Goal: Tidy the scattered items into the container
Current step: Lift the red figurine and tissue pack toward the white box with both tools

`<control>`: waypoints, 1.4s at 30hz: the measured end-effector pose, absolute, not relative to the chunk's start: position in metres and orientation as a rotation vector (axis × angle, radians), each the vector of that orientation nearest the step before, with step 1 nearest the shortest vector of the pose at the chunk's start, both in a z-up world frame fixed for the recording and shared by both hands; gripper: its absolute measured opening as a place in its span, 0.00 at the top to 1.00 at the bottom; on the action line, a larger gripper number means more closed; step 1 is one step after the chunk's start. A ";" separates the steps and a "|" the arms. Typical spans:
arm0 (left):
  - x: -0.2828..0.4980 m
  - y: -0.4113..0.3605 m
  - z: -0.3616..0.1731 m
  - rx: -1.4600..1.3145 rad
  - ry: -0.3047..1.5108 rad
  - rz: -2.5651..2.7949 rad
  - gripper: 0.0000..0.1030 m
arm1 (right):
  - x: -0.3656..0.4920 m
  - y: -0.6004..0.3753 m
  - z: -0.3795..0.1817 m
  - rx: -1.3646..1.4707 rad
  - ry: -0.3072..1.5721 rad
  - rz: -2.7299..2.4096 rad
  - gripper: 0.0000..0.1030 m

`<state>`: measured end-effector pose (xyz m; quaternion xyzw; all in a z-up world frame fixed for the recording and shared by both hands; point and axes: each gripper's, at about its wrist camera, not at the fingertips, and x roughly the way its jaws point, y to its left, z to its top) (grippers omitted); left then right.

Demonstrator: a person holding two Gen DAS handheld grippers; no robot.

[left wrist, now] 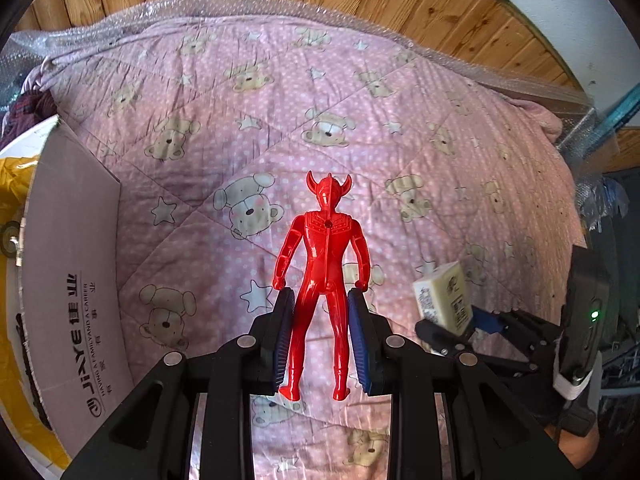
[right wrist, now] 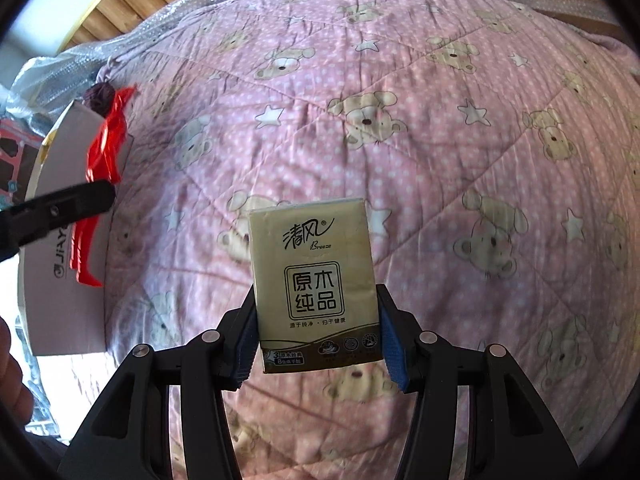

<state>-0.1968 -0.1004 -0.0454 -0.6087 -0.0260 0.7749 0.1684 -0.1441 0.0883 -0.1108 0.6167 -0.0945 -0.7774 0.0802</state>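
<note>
Figure (left wrist: pixel 320 280), glossy red hard plastic, clamped at the legs in my L claw (left wrist: pixel 322 320), long axis running fwd along the fingers; cardboard box (left wrist: pixel 76 280) sits left, L arm nearer. R view: R claw (right wrist: pixel 316 332) pinches soft gold-film tissue pack (right wrist: pixel 314 284), upright over quilt (right wrist: pixel 440 160); box far left.

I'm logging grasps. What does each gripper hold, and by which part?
The left gripper holds the red toy figure by its legs. The right gripper holds the tissue pack by the side edges of its lower half.
</note>
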 end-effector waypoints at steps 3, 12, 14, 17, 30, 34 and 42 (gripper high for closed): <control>-0.192 -0.103 -0.036 -1.700 -0.073 2.220 0.73 | -0.138 0.087 -0.105 1.835 -0.282 -2.335 0.46; -0.175 -0.112 -0.005 -1.607 -0.088 2.274 0.73 | -0.120 0.077 -0.084 1.790 -0.237 -2.376 0.46; -0.170 -0.113 0.000 -1.589 -0.090 2.281 0.73 | -0.116 0.076 -0.080 1.784 -0.227 -2.383 0.46; -0.162 -0.115 0.009 -1.560 -0.093 2.290 0.73 | -0.107 0.073 -0.075 1.776 -0.214 -2.392 0.46; -0.128 -0.129 0.044 -1.436 -0.115 2.338 0.73 | -0.065 0.059 -0.055 1.733 -0.178 -2.423 0.46; -0.116 -0.135 0.053 -1.412 -0.119 2.350 0.73 | -0.054 0.052 -0.050 1.718 -0.164 -2.427 0.46; -0.094 -0.146 0.063 -1.378 -0.132 2.360 0.73 | -0.030 0.035 -0.038 1.692 -0.136 -2.430 0.46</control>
